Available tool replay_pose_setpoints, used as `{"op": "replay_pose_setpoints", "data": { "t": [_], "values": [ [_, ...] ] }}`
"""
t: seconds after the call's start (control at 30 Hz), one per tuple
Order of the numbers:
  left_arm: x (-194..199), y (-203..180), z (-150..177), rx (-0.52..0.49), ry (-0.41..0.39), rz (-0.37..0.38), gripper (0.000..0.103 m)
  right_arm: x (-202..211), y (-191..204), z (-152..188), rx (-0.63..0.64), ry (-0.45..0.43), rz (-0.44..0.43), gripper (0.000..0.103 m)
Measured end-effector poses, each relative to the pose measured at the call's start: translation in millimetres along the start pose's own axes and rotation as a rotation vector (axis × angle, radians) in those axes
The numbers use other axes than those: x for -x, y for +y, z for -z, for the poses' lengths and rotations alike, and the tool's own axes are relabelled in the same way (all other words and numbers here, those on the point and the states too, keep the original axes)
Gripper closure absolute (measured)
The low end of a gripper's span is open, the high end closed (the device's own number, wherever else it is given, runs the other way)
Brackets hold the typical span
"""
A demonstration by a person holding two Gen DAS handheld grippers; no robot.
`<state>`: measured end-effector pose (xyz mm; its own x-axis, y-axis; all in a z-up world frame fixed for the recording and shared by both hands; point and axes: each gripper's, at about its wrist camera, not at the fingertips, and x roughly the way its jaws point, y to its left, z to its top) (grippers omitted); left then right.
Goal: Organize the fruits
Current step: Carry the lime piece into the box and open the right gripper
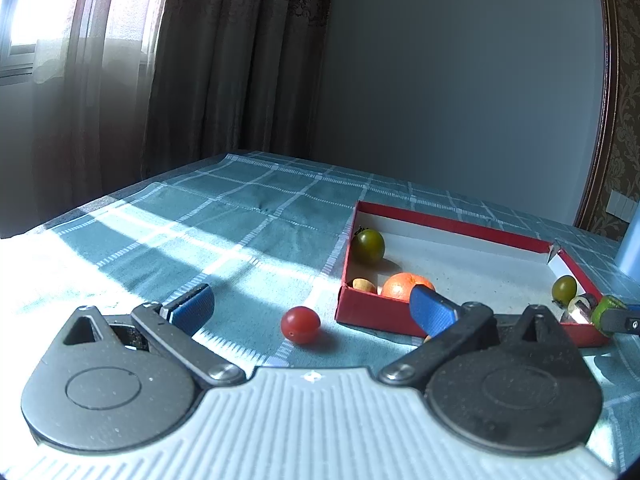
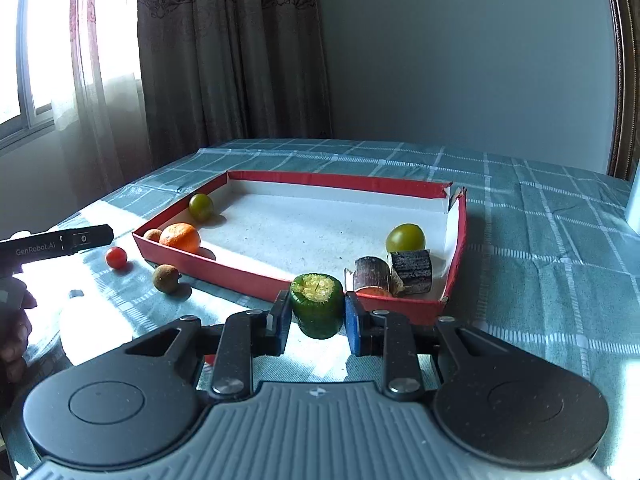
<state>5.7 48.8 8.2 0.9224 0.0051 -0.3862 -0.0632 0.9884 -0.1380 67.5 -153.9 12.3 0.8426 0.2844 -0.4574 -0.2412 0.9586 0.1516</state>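
Between my right jaws (image 2: pixel 317 322), pinched: green chunk (image 2: pixel 317 308); I should lift it clear over the tray (image 2: pixel 456 240) rim. Left jaws (image 1: pixel 312 304) spread.

In the left wrist view we see only a part of the orange (image 1: pixel 404 283), because the blue pad (image 1: pixel 434 313) covers its near right side. A pale blue object (image 1: pixel 630 248) is cut by the right edge; we cannot identify it.
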Motion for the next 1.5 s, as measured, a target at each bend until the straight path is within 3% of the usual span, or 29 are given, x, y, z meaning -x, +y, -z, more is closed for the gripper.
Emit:
{"op": "replay_pose_setpoints", "data": {
  "t": [0.13, 0.27, 0.5, 0.83, 1.1, 1.2, 1.33, 1.5],
  "values": [
    [-1.2, -0.2, 0.3, -0.003, 0.006, -0.006, 0.0, -12.6, -3.1, -24.4, 0.046, -0.021, 0.056, 0.076],
    [-2.1, -0.8, 0.3, -0.005, 0.012, -0.01, 0.0, -39.1, -7.0, -33.9, 0.067, 0.011, 0.098, 0.076],
    [-5.9, -2.6, -0.1, -0.015, 0.044, -0.026, 0.0, -72.0, -11.7, -27.8, 0.095, 0.052, 0.159, 0.076],
    [-15.9, -6.7, 1.2, -0.046, 0.1, -0.068, 0.0, -89.2, 6.8, -25.6, 0.224, 0.039, 0.243, 0.076],
    [-17.6, -6.8, 1.4, -0.049, 0.111, -0.07, 0.0, -101.9, 17.6, -20.8, 0.319, 0.073, 0.361, 0.074],
    [-17.4, -6.7, 1.2, -0.051, 0.111, -0.071, 0.0, -100.9, 14.5, -21.4, 0.299, 0.076, 0.347, 0.071],
    [-16.2, -4.4, 1.1, -0.04, 0.109, -0.069, 0.0, -89.5, 5.9, -22.9, 0.227, 0.045, 0.341, 0.033],
    [-10.7, 4.0, -0.5, -0.009, 0.093, -0.041, 0.0, -56.2, 0.7, -22.2, 0.179, -0.042, 0.308, 0.03]
  ]
}}
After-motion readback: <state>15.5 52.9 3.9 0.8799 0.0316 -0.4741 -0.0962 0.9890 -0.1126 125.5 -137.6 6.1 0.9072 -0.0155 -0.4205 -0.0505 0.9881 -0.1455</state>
